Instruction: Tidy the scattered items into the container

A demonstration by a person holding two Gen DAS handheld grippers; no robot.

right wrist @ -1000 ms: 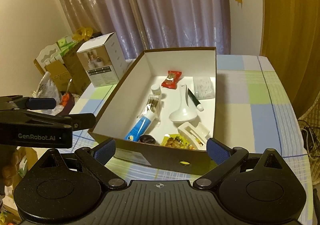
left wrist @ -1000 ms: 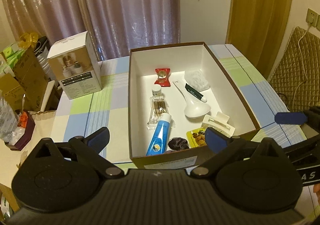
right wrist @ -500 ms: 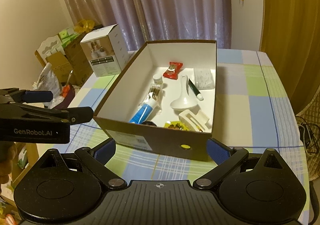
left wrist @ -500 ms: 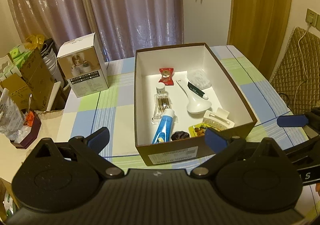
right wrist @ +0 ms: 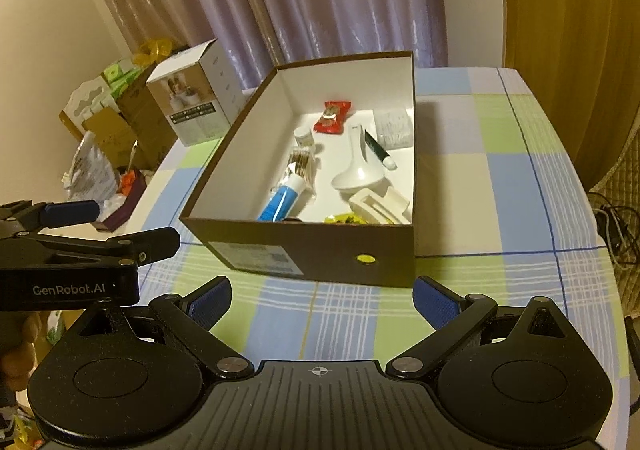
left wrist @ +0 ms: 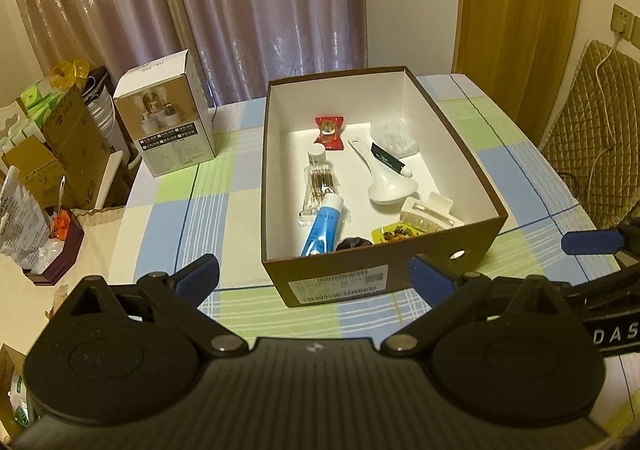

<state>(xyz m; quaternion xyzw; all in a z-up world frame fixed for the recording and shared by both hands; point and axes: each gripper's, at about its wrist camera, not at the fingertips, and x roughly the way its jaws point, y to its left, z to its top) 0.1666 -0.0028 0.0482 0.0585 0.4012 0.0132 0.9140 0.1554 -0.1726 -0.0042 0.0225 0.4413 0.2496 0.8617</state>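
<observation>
Both of my tools are empty, and I start with the left gripper (left wrist: pixel 314 278): through its camera the blue pads are spread wide with nothing between them, held above the checked desk (left wrist: pixel 168 210) just short of the brown box (left wrist: pixel 384 254). Over the last second this view has drawn back and risen, so the box's labelled near wall, cut off a second ago, is now fully in sight. Inside lie the blue tube (left wrist: pixel 325 224), the white spoon (left wrist: pixel 384 182), the red sachet (left wrist: pixel 329 127), the swab pack (left wrist: pixel 318 190) and the white hair clip (left wrist: pixel 430 212). Only a white carton (left wrist: pixel 166 118) stands on the cloth outside it. From the right wrist camera, the right gripper (right wrist: pixel 322 300) is likewise wide open and bare, also farther from the box than a moment before, with the left one at the left edge. No loose item shows on the desk here, so I judge the tidying done and the retreat its close.
</observation>
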